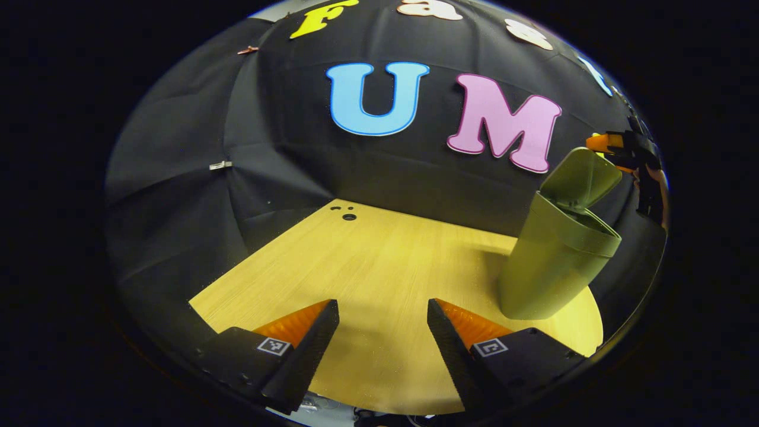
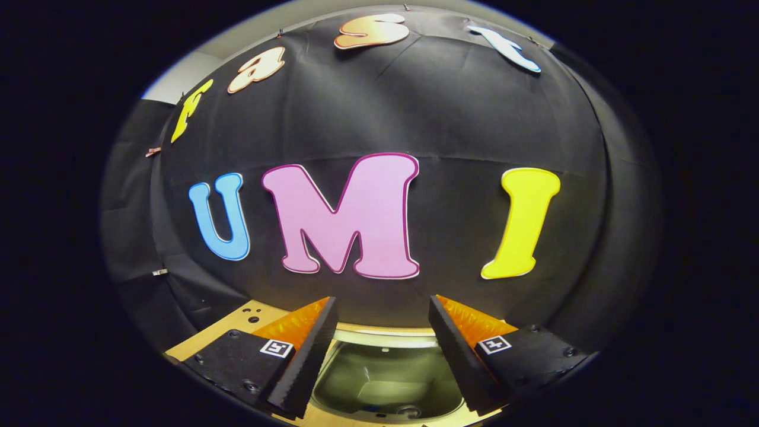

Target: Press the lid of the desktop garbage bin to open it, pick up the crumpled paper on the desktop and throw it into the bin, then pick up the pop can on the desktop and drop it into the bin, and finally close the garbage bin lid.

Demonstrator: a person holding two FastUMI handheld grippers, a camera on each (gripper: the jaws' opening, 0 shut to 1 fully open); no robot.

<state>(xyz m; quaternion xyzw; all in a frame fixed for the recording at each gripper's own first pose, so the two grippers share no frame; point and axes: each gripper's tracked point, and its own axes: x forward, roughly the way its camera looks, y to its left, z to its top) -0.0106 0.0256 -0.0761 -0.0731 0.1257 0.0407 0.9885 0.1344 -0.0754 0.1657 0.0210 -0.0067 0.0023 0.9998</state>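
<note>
The olive-green desktop bin [image 1: 551, 267] stands on the right side of the wooden table, its lid [image 1: 584, 178] tipped up and open. My left gripper [image 1: 382, 320] hovers low over bare table to the left of the bin, open, with nothing between its fingers. The right gripper [image 1: 625, 151] hangs above and behind the raised lid. In the right gripper view, my right gripper [image 2: 382, 320] is open and empty directly over the bin's open green mouth [image 2: 385, 373]. Small dim shapes lie at the bottom of the bin; I cannot tell what they are.
The light wooden table [image 1: 379, 267] has a few small holes [image 1: 347, 214] near its back edge. Black cloth walls close in behind and on the left. A corner of the table [image 2: 237, 320] shows to the left of the bin.
</note>
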